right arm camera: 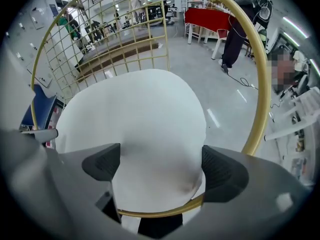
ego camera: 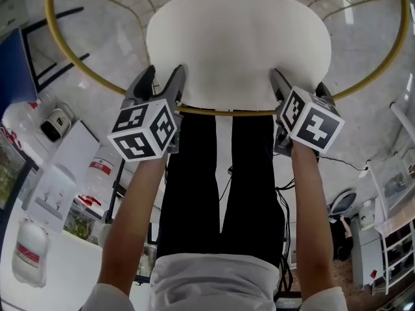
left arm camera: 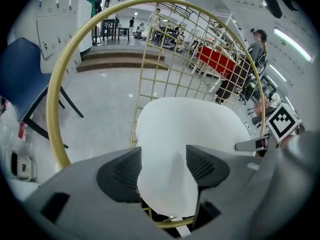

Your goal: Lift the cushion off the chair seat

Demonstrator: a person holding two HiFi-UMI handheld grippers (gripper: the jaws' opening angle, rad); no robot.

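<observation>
A round white cushion [ego camera: 237, 44] lies on the seat of a gold wire chair [ego camera: 220, 112]. My left gripper [ego camera: 163, 81] stands at the cushion's near left edge and my right gripper [ego camera: 299, 83] at its near right edge, both pointing steeply down. In the left gripper view the left gripper [left arm camera: 162, 166] is open, with the cushion [left arm camera: 190, 129] edge filling the gap between its pads. In the right gripper view the right gripper [right arm camera: 160, 166] is open wide, and the cushion [right arm camera: 135, 119] rim lies between its jaws above the gold rim [right arm camera: 165, 211].
A blue chair [left arm camera: 20, 79] stands on the grey floor to the left. A white table [ego camera: 39, 264] with bottles and a small device sits at lower left. The person's black trousers [ego camera: 220, 173] are just below the chair rim. People [left arm camera: 257, 44] and a red table [left arm camera: 215, 59] are far behind.
</observation>
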